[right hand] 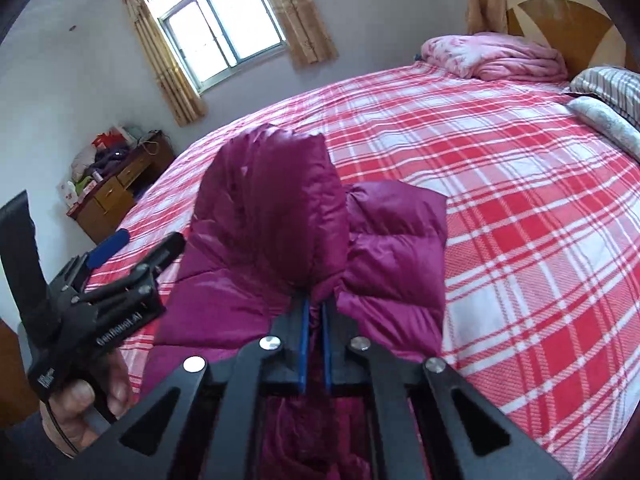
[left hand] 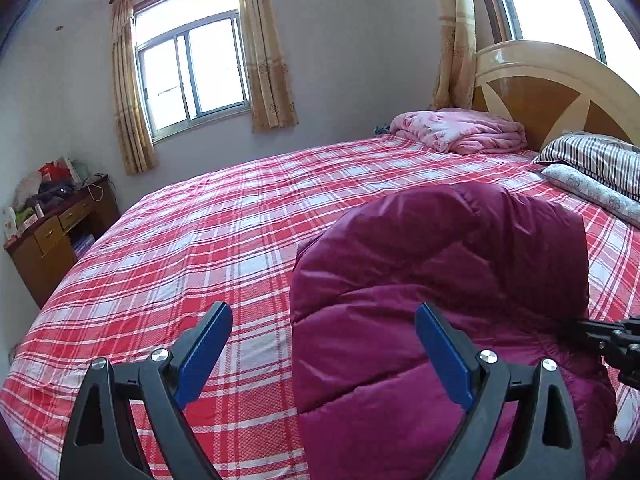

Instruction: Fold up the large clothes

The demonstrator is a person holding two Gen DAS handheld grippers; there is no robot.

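A magenta quilted puffer jacket (left hand: 440,280) lies on the red plaid bed (left hand: 200,232). My left gripper (left hand: 324,332) is open and empty, its jaws straddling the jacket's left edge just above it. It shows at the left in the right wrist view (right hand: 132,248). My right gripper (right hand: 315,308) is shut on a bunched fold of the jacket (right hand: 280,208) and lifts it, so the fabric stands up in front of the fingers. The right gripper's tip shows at the right edge of the left wrist view (left hand: 580,326).
A folded pink quilt (left hand: 460,130) and striped pillows (left hand: 596,160) lie at the headboard (left hand: 552,80). A wooden desk (left hand: 60,232) with clutter stands by the far wall under a curtained window (left hand: 192,72). The plaid sheet spreads wide to the left and beyond the jacket.
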